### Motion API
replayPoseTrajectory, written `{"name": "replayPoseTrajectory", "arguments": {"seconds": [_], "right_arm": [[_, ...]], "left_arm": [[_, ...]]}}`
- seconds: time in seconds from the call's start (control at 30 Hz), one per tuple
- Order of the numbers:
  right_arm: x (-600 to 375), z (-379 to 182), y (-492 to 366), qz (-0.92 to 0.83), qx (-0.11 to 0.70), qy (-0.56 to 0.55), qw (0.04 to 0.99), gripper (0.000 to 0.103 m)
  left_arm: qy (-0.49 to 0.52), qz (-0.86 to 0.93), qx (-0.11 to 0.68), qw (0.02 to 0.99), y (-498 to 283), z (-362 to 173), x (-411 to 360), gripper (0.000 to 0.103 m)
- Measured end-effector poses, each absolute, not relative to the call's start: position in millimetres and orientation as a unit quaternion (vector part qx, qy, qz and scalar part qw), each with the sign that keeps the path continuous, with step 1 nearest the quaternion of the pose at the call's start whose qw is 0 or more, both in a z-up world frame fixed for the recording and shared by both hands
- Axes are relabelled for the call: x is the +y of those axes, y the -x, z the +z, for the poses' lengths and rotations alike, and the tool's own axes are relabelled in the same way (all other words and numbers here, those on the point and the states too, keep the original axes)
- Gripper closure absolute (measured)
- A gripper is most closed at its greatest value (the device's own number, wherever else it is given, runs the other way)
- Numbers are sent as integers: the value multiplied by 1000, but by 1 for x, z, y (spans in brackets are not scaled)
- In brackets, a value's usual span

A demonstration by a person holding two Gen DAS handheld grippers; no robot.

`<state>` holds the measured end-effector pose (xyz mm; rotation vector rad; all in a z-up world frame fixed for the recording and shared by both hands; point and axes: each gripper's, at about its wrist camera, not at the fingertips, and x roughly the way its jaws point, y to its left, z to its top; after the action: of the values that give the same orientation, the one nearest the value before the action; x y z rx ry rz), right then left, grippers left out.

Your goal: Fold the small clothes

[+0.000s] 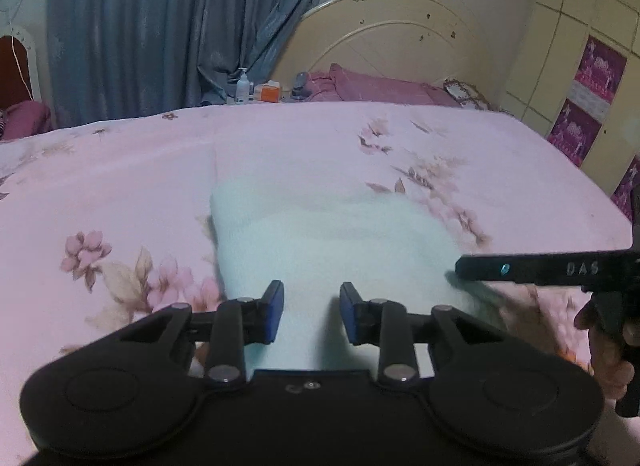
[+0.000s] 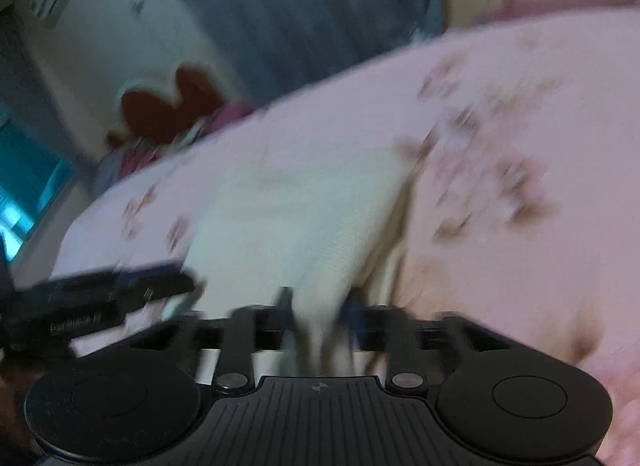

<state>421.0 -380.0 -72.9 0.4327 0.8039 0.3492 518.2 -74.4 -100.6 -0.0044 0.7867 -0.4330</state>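
A pale mint garment (image 1: 320,234) lies folded flat on the pink floral bedsheet (image 1: 120,185). In the left wrist view my left gripper (image 1: 312,306) hovers over the garment's near edge. Its blue pads (image 1: 274,314) stand apart and press on nothing. My right gripper (image 1: 460,268) comes in from the right, its tip at the garment's right edge, with a hand (image 1: 600,346) behind it. The right wrist view is blurred. There the right gripper (image 2: 320,312) has its jaws apart with a raised ridge of the garment (image 2: 304,225) running between them. The left gripper (image 2: 160,286) shows at the left.
A cream headboard (image 1: 384,25) and purple pillows (image 1: 380,87) stand at the bed's far end. Beside them are a pump bottle (image 1: 243,85) and an orange box (image 1: 267,93) in front of a blue curtain (image 1: 160,25). A wardrobe with posters (image 1: 592,85) flanks the bed's right edge.
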Motion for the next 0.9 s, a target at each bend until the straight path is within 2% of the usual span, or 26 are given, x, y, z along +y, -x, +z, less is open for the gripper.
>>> {"name": "replayPoseTrajectory", "arguments": {"seconds": [0.1,0.17,0.2,0.4,0.5,0.63,0.77,0.8,0.9], "right_arm": [[-380,-71,-445,164,392,-201,883,61],[-371,-76,-465,167,411,-172,879,79],[-368,-80,-475,162,421,-157,878,97],[-367,-91,-487,154,432,-115,881,96],[-371,-69,-463,149,406,-107,895,95],[-359,-52,-409,225,383,-82,892,95],[-341,-80,-390,210,409,-7,888,96],[-345,-84,-391,203,407,-13,890,100],[-347,-83,-391,200,409,-15,890,101]], "left_arm": [[8,-212,381,900,-537,-103,-78,73],[5,-213,394,894,-549,-108,-81,73],[3,-214,413,885,-556,-114,-84,73],[20,-210,424,881,-556,-114,-80,74],[35,-230,399,887,-524,-100,-71,74],[33,-236,385,892,-485,-101,-69,74],[24,-224,403,887,-475,-118,-77,74],[22,-219,402,889,-474,-118,-79,74],[13,-211,401,891,-468,-113,-82,74]]}}
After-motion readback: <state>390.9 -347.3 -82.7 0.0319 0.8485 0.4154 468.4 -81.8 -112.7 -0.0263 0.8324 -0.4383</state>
